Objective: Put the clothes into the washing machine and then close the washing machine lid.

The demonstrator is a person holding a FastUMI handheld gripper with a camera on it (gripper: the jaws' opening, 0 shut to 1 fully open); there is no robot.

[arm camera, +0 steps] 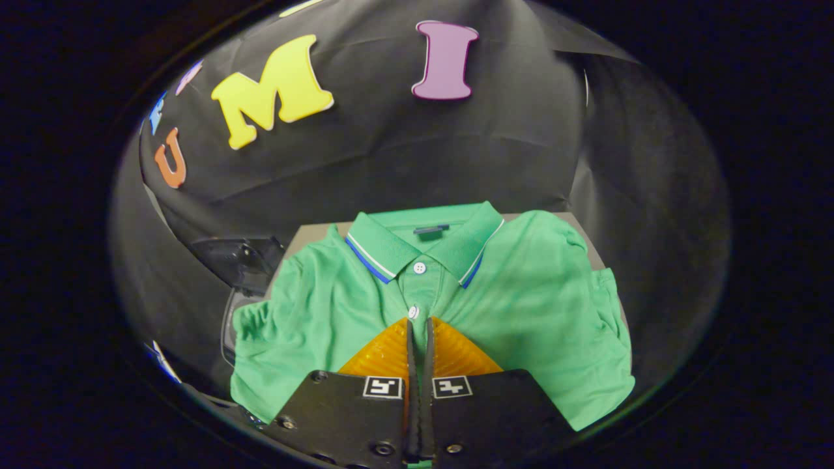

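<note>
Green short-sleeved polo shirt point(521, 306) of knitted cotton-like cloth lies spread face up across the lower middle of the frame, collar toward the upper middle, hem end toward the bottom. Collar folded down, edged with thin white and blue stripes; a dark tag shows inside the neck. Two white buttons point(419, 268) on the placket, one at the collar, one lower, just ahead of the fingertips. Sleeves bunched and creased at both sides, the right one rumpled toward the right edge of the cloth, the left one gathered at the lower left. Shirt rests on a flat grey-brown surface point(313, 236), bare only in a thin strip behind the collar and at the upper corners. Gripper point(420, 320) enters from the bottom centre; its two ribbed fingers stand nearly together, only a narrow slit between them, tips pressed into the shirt front at the placket. A thin fold of green cloth seems to sit in that slit, with a sliver of green also showing between the finger bases at the very bottom; whether both fingers truly clamp it cannot be told. At the left middle of the frame, beside the shirt's left sleeve, a dark glossy object with a clear or smoked curved panel point(240, 260), partly hidden by the shirt; its nature is unclear. Creased black cloth wall point(456, 150) fills the upper half behind everything.
</note>
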